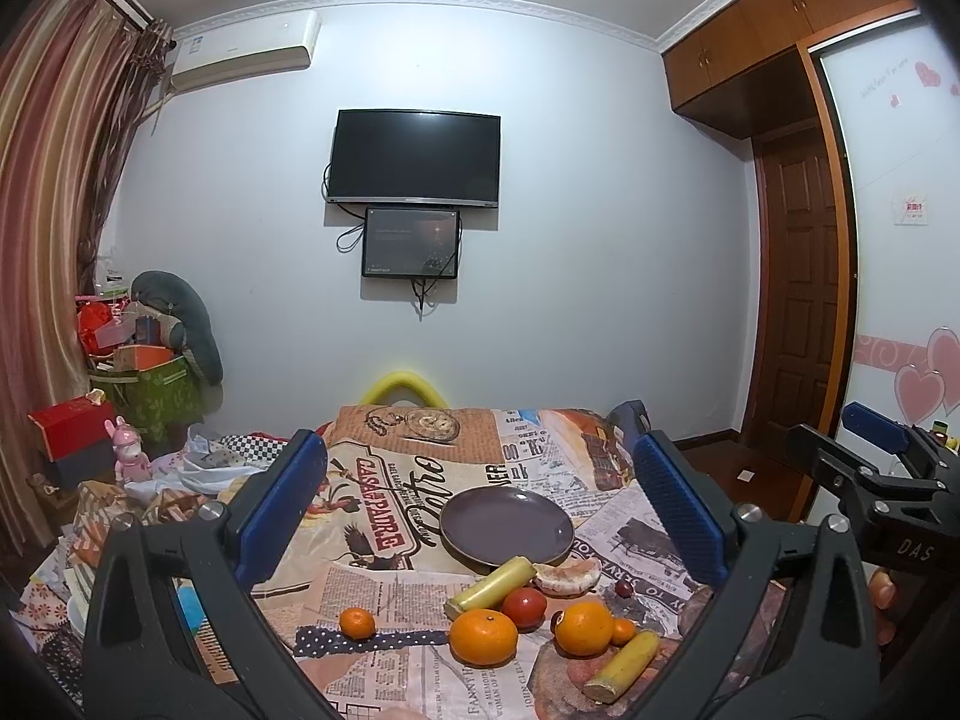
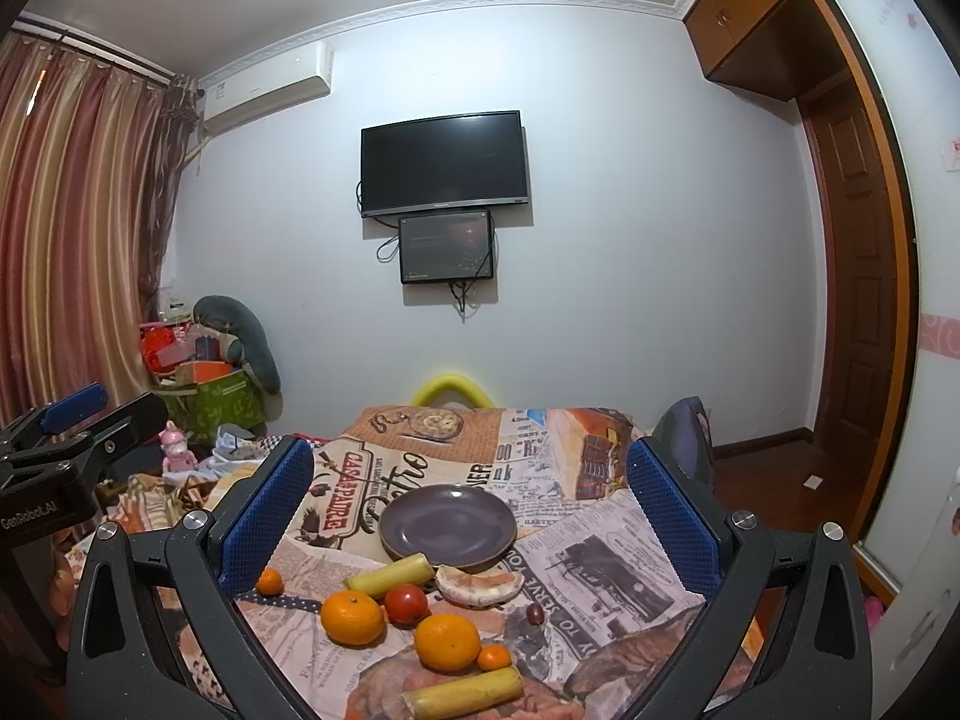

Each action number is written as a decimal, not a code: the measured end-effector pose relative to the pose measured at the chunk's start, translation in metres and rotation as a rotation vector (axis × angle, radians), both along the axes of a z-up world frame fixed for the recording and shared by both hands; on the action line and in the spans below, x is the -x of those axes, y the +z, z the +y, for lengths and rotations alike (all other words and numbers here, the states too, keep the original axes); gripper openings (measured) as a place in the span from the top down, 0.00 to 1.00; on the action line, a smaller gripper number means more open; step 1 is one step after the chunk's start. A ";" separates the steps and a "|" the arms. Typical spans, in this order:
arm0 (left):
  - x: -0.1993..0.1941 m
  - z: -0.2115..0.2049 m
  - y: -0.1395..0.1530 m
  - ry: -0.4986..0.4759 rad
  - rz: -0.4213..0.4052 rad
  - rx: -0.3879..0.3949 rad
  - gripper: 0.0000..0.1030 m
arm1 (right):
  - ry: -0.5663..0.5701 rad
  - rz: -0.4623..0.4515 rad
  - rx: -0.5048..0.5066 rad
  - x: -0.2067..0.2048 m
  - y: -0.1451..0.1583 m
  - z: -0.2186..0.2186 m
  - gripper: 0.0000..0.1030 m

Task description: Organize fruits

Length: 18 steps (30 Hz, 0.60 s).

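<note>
— Purple-grey, that plate (image 1: 507,525)? Where does it sit?

— On the desk (image 1: 384,594), which is covered with a newspaper-print cloth. The plate holds nothing. All the fruit lies on the cloth on the near side of it.

— Which fruit is closest to the plate?

— A yellow-green stalk piece (image 1: 492,585) lies with one end just at the rim, and a peeled citrus segment (image 1: 567,577) sits beside it, near the rim too. A red tomato (image 1: 524,607) is tucked just in front of the stalk piece, and a small dark grape (image 1: 624,588) lies to the right of the segment.

— And nearer the cameras?

— Two large oranges: one (image 1: 483,637) touching or almost touching the tomato, the other (image 1: 584,629) to its right with a small tangerine (image 1: 623,631) pressed against it. A second yellow stalk piece (image 1: 621,666) lies closest, just beside that tangerine. Another small tangerine (image 1: 357,623) sits alone, well apart to the left.

— What about the tongs?

— The left tongs (image 1: 480,516) are spread wide, blue pads apart, holding nothing, raised above the desk with the fruit between them in view. The right tongs (image 2: 471,516) are the same: wide apart and bare. Each shows at the edge of the other's view.

— Anything behind?

— A dark television (image 1: 415,159) on the wall, with a smaller screen (image 1: 411,243) below it.
</note>
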<state>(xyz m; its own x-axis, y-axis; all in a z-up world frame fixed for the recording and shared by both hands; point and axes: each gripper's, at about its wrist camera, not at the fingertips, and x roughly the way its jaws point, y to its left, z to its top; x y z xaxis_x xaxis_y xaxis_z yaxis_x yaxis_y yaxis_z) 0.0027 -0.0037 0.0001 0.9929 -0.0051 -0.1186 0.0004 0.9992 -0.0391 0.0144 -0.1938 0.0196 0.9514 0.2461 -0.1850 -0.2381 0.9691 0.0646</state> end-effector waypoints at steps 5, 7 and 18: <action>0.000 -0.001 0.001 -0.005 -0.004 -0.002 0.00 | -0.003 0.000 -0.002 0.001 0.000 -0.001 0.00; 0.000 -0.001 0.001 -0.005 -0.003 -0.002 0.00 | -0.003 -0.001 -0.002 0.001 0.000 -0.001 0.00; 0.001 -0.002 0.002 -0.005 -0.005 0.001 0.00 | -0.002 -0.001 -0.004 0.001 0.001 -0.002 0.00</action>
<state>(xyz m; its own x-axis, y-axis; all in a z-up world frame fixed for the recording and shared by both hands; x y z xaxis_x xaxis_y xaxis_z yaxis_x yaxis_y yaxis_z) 0.0014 -0.0054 0.0019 0.9935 -0.0098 -0.1138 0.0052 0.9992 -0.0405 0.0133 -0.1955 0.0203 0.9521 0.2446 -0.1834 -0.2359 0.9694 0.0679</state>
